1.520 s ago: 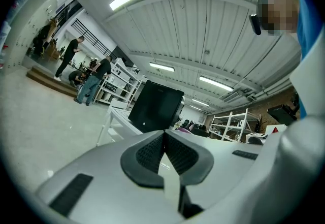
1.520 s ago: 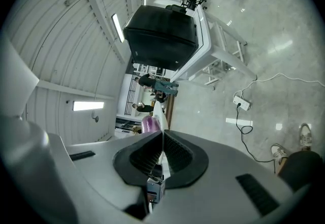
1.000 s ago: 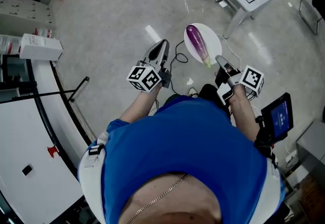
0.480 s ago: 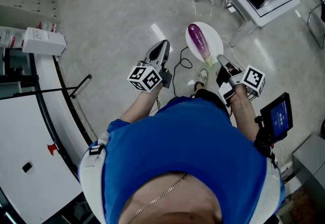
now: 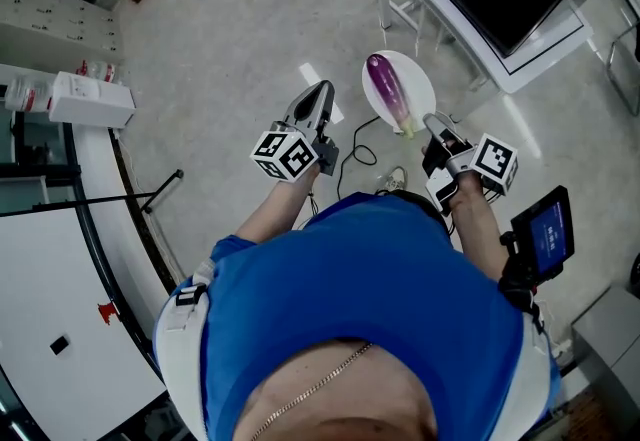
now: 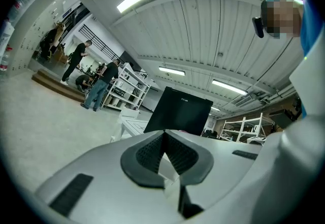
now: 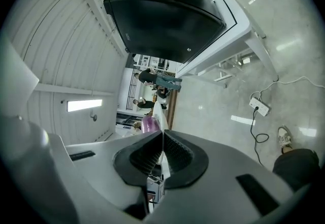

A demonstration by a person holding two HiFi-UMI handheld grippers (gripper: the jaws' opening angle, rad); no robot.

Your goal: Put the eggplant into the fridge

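Purple and glossy, the long eggplant [image 5: 388,89] lies lengthwise on a round white plate [image 5: 422,89], the only container in view, which holds nothing else. The right gripper [image 5: 436,125] has its jaws clamped on the plate's near rim and holds it out above the pale floor [image 5: 230,39]. The left gripper [image 5: 320,91] is closed on nothing. This looks like the carrying step. Next, the plate needs to be kept level on the way to the fridge, which no view clearly shows.

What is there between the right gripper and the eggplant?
Only the white plate: the right gripper clamps its rim, the eggplant lies on it, as the head view shows.
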